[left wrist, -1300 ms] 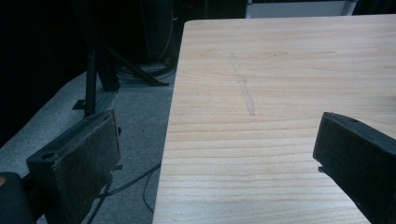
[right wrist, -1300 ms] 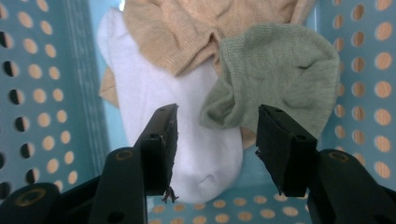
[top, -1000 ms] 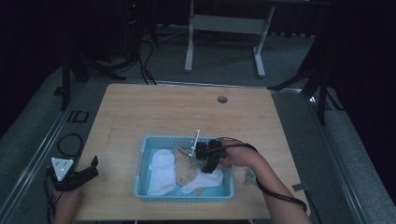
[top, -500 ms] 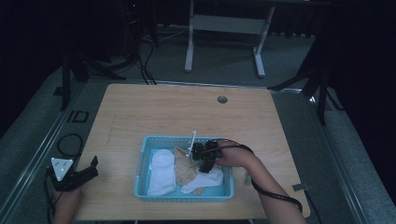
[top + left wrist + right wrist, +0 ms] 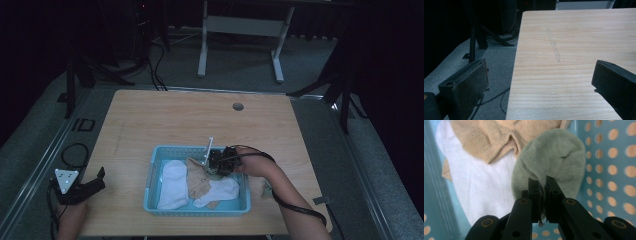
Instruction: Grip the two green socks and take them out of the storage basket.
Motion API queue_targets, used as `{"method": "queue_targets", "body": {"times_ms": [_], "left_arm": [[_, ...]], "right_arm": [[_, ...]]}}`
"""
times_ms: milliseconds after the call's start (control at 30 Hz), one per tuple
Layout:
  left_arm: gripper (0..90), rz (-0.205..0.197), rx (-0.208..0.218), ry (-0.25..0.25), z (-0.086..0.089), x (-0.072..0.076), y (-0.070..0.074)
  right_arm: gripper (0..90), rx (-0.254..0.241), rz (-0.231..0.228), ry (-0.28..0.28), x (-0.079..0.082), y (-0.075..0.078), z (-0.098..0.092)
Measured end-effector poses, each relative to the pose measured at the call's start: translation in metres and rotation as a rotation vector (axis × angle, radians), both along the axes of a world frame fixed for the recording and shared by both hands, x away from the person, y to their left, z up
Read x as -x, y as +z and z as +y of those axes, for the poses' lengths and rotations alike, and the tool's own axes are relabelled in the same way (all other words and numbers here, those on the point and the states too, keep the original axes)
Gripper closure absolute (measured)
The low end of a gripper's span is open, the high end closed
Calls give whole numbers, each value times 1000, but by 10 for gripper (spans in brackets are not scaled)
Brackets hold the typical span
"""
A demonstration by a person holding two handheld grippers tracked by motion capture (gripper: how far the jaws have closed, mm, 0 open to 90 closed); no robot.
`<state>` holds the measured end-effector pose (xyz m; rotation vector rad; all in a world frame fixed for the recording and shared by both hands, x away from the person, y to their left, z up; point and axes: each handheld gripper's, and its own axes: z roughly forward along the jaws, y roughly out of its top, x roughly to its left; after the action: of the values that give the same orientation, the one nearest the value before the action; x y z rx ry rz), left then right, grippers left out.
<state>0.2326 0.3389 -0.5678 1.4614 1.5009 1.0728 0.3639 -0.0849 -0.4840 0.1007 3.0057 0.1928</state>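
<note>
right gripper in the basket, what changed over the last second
The right gripper has just closed its jaws and now pinches the green sock in the blue basket. The left gripper stayed open at the table's left edge; the white socks lie unchanged.

Your right gripper (image 5: 543, 185) is now pinching the green sock (image 5: 551, 157) in the blue basket (image 5: 155, 175): its jaws have just been closing (fabric is bunching between them), whereas earlier they were standing apart.

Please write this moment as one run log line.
right gripper: jaws just closed on green sock | in blue basket | left gripper: open, idle at table edge
</note>
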Motion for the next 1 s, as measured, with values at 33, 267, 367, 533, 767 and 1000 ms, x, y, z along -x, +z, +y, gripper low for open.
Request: {"method": "queue_targets", "body": {"times_ms": [33,267,367,533,767,1000], "left_arm": [[3,0,0,0,0,0,0],[4,0,0,2,0,0,0],[4,2,-2,2,0,0,0],[4,3,-3,3,0,0,0],[4,2,-2,4,0,0,0],[4,1,0,4,0,0,0]], "right_arm": [[847,-1,0,0,0,1,-1],[850,-13,-20,9,4,15,-4],[851,-22,-33,9,5,24,-6],[851,-35,-46,17,8,37,-7],[850,-56,-76,29,13,59,-7],[849,-81,-92,35,14,82,-10]]}}
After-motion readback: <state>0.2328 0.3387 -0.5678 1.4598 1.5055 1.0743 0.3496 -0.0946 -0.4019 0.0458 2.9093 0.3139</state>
